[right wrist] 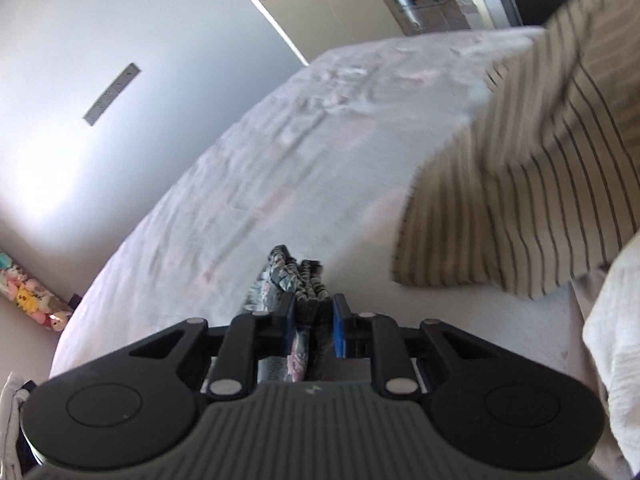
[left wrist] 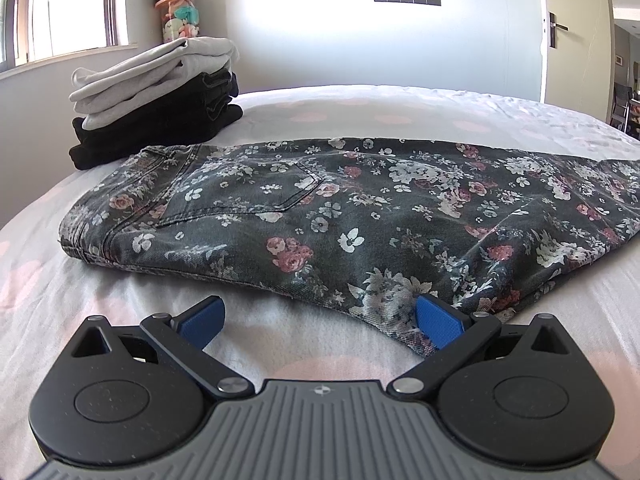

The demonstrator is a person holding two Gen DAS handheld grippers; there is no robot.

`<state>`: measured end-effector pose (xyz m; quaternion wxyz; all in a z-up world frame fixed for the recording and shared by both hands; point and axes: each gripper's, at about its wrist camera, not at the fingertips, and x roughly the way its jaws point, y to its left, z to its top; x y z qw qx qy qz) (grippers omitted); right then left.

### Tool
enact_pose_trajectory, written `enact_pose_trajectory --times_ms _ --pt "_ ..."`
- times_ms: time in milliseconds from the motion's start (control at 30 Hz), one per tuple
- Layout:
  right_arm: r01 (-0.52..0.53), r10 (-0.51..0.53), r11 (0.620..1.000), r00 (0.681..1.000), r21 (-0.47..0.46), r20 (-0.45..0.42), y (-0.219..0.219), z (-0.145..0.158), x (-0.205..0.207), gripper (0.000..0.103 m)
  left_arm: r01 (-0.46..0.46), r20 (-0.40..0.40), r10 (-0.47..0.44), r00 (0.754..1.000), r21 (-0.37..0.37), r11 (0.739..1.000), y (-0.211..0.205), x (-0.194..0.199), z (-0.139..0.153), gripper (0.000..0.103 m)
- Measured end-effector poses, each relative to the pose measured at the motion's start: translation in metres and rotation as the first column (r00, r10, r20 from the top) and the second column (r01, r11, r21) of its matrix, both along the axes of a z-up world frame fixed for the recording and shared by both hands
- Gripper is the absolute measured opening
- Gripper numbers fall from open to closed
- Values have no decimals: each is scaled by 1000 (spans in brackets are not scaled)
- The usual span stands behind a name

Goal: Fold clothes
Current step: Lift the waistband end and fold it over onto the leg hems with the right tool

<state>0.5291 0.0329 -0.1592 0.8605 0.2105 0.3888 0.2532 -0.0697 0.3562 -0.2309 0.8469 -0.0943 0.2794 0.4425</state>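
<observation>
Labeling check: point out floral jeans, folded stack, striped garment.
floral jeans (left wrist: 320, 208), left wrist view, seat beside back pocket
folded stack (left wrist: 160, 96), left wrist view, grey-black boundary
striped garment (right wrist: 532, 200), right wrist view, middle of cloth

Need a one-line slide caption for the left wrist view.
Open left gripper at the near edge of floral jeans laid on the bed, beside a stack of folded clothes.

Left gripper (left wrist: 320, 320) jaws wide — right gripper (right wrist: 314, 324) clamped.

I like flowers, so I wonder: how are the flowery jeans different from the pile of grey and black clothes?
The dark floral-print denim jeans are one patterned garment, lying long and low. The stack of plain grey and black folded clothes holds several garments, piled compact and high. Both rest on the pale pink-spotted bedsheet.
</observation>
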Motion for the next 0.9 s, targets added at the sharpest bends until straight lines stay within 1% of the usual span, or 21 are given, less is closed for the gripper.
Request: enact_pose_trajectory --times_ms 100,133,267,300,400,467,567,633,667,733,800,900 --pt "-27 27 1000 999 -2 46 16 38 -17 21 -9 -7 9 1000 15 1000 -2 0 9 103" --pt "-35 35 999 997 -1 62 24 51 -23 20 -23 -1 23 1000 4 1000 -1 -1 14 103" --pt "-88 89 996 987 -10 131 59 105 -60 20 -44 33 47 998 -103 994 14 -11 35 103" --pt "-103 104 995 984 -15 148 68 118 -70 20 -57 44 62 997 -110 992 17 -15 43 103" --pt "-166 171 985 961 -41 215 104 157 -110 20 -82 67 89 994 -103 991 33 -30 67 103" --pt "-209 219 976 940 -64 261 131 181 -140 20 -92 61 98 993 -93 991 48 -41 81 103" --pt "-265 280 960 910 -88 308 173 209 -185 20 -132 43 134 990 -52 990 73 -63 91 103" --pt "-303 320 947 889 -102 327 203 223 -214 20 -189 52 190 980 -29 982 86 -82 91 103" --pt "-324 342 939 877 -112 337 218 228 -230 20 -225 67 227 972 -33 974 91 -94 89 103" --pt "-364 387 922 850 -133 356 250 239 -260 20 -284 100 293 951 -89 955 101 -116 83 103" --pt "-408 433 901 824 -149 365 282 243 -291 20 -319 116 337 934 -153 935 111 -130 78 103" --pt "-473 500 865 786 -167 364 328 243 -338 20 -335 100 357 929 -186 924 121 -136 74 103"
